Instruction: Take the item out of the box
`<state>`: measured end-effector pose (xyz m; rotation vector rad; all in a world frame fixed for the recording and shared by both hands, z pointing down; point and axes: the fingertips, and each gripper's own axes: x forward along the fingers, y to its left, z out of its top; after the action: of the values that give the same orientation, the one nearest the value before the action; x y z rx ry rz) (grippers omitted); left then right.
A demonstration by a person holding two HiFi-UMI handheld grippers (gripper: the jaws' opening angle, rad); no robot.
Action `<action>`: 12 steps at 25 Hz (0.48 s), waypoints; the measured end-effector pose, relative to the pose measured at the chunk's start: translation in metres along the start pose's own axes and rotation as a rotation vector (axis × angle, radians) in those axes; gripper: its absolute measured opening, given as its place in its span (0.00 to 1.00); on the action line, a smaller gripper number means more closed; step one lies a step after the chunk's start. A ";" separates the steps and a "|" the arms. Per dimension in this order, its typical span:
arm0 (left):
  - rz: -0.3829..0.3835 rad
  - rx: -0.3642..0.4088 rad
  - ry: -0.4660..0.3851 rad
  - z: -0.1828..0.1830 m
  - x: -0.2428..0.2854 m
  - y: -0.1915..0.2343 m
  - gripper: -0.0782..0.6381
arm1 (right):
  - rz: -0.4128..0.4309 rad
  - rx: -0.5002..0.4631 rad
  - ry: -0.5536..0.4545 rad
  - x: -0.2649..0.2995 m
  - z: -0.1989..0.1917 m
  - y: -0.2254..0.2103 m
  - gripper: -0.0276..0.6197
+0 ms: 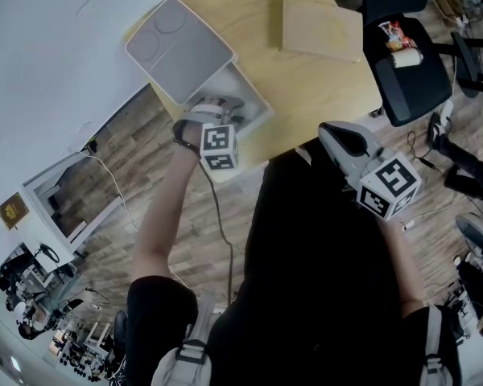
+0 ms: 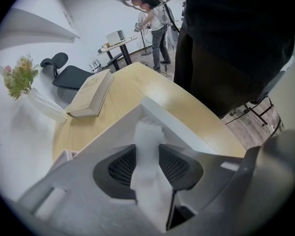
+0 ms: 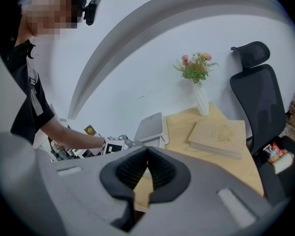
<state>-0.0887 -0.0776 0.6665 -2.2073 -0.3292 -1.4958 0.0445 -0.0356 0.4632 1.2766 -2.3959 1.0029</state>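
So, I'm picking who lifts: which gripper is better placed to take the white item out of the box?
Left. The left gripper is shut on the white item inside the box; the right gripper, shut and empty, hangs beyond the edge of the table.

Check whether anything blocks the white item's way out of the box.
Nothing visible does. The lid is swung open, away from the box. The left gripper has its jaws closed on the white item inside it, with free space above.
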 end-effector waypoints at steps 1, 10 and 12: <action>0.002 -0.003 0.001 0.000 -0.001 0.001 0.32 | 0.005 0.001 -0.004 0.000 0.001 0.001 0.05; 0.038 -0.066 0.018 -0.009 -0.008 0.007 0.32 | 0.039 0.055 -0.062 -0.002 0.007 0.004 0.05; 0.050 -0.089 0.016 -0.010 -0.012 0.009 0.32 | 0.046 0.060 -0.071 -0.003 0.011 0.004 0.05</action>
<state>-0.0972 -0.0899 0.6563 -2.2532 -0.2040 -1.5278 0.0437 -0.0395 0.4522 1.3039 -2.4768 1.0667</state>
